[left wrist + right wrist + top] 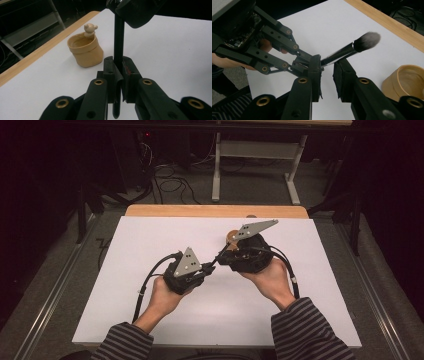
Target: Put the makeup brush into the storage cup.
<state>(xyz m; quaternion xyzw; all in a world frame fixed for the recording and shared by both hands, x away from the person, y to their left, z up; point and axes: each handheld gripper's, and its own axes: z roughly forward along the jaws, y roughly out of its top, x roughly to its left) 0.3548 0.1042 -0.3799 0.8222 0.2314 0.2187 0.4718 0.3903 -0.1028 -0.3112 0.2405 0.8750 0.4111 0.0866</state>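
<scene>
A black makeup brush (347, 50) with a grey bristle tip (367, 40) is held in mid-air over the white table top (150, 240). My left gripper (119, 75) is shut on its handle (118, 37), which stands up between the jaws. In the high view the left gripper (212, 266) meets the right gripper (222, 255) nose to nose at the table's middle. My right gripper (327, 75) is open, its jaws standing either side of the brush shaft without closing on it. The left gripper (308, 60) reaches in from the left there.
A tan cup (86, 51) with a small bear figure (90, 28) on its rim stands on the table behind the right gripper, also seen as the cup (407, 80) and the cup (231, 237). A wooden edge (215, 211) runs along the far side. Cables lie on the floor beyond.
</scene>
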